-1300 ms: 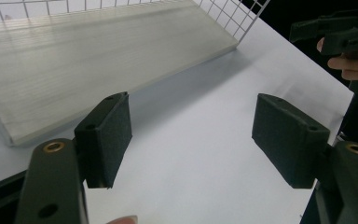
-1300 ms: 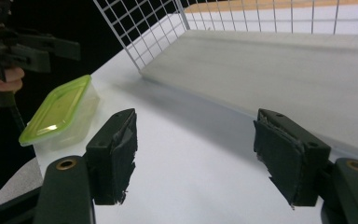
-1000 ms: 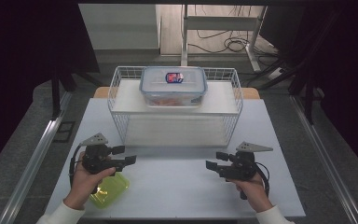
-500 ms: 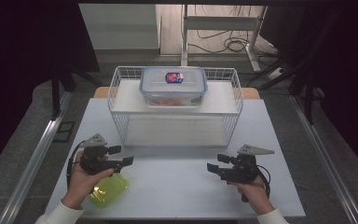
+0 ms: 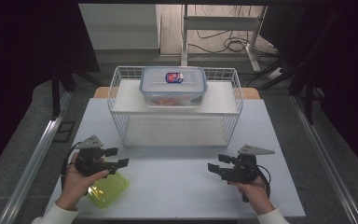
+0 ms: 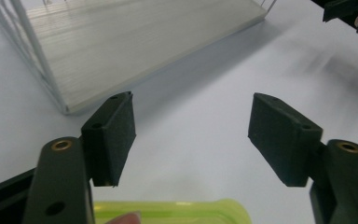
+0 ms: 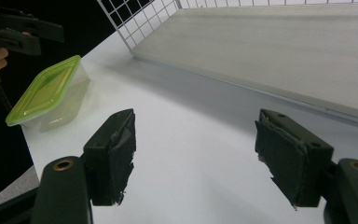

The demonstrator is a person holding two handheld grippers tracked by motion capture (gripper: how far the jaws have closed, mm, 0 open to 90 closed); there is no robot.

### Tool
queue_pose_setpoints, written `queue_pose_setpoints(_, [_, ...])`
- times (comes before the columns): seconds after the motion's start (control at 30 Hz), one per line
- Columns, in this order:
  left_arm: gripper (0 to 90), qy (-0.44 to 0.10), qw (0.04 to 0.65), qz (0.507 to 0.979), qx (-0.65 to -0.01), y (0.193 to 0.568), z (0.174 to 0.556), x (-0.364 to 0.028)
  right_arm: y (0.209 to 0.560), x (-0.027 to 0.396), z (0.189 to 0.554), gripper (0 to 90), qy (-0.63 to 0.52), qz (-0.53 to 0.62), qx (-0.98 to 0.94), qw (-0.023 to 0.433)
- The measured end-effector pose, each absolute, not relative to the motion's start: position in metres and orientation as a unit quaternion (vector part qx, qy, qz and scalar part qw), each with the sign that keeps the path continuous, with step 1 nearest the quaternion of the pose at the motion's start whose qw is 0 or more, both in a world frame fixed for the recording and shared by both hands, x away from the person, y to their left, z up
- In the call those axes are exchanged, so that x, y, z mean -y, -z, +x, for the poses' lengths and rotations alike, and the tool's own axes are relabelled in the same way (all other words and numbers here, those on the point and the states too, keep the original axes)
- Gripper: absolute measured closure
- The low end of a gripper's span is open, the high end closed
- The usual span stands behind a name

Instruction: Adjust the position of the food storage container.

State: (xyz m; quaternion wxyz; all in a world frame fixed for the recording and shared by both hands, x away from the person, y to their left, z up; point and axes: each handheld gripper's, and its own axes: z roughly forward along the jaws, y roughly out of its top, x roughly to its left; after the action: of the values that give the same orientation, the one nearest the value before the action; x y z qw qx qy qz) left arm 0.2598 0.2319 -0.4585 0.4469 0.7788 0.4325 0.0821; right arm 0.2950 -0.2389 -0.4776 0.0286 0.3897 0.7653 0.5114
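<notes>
- Since a second ago my left gripper [image 5: 114, 157] has drifted slightly toward 7 o'clock on the table [image 5: 177, 186], and its jaws have just been closing a little with nothing between them; my right gripper [image 5: 216, 169] has kept its place.
- High view: the green-lidded container [image 5: 108, 190] lies at the table's near left corner, just under my left hand [image 5: 77, 179]. It sits at about 6 o'clock from the left gripper's jaws, which are parted over bare table. My right gripper is well apart at the near right, jaws parted and empty, pointing toward 9 o'clock. The wire basket [image 5: 121, 116] stands at 12 o'clock, a clear lidded box [image 5: 173, 86] on its shelf.
- Left gripper view: my jaws stand open on nothing; the container's green lid [image 6: 177, 212] shows at 6 o'clock, below and behind the pads [image 6: 116, 135].
- Right gripper view: jaws open and empty; the container [image 7: 49, 93] lies at 10 o'clock, well apart, below my left gripper [image 7: 42, 32].
</notes>
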Motion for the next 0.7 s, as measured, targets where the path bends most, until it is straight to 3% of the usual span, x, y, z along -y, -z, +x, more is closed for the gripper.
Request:
queue_pose_setpoints(0.27, [42.7, -0.087, 0.44, 0.78, -0.436, 0.457, 0.251, -0.244, 0.48, 0.238, 0.296, 28.8, -0.506, 0.39, -0.769, 0.028])
queue_pose_setpoints(0.43, [76.5, -0.085, 0.428, 0.786, -0.438, 0.461, 0.243, -0.257, 0.479, 0.239, 0.297, 28.8, -0.507, 0.396, -0.765, 0.026])
queue_pose_setpoints(0.47, [76.5, -0.086, 0.426, 0.787, -0.438, 0.462, 0.242, -0.259, 0.479, 0.239, 0.297, 28.8, -0.507, 0.396, -0.765, 0.026])
queue_pose_setpoints(0.5, [83.0, -0.085, 0.424, 0.788, -0.438, 0.463, 0.24, -0.262, 0.48, 0.239, 0.297, 28.8, -0.506, 0.396, -0.766, 0.026])
queue_pose_setpoints(0.7, [87.7, -0.088, 0.418, 0.79, -0.44, 0.465, 0.231, -0.277, 0.48, 0.237, 0.297, 28.8, -0.505, 0.396, -0.766, 0.027])
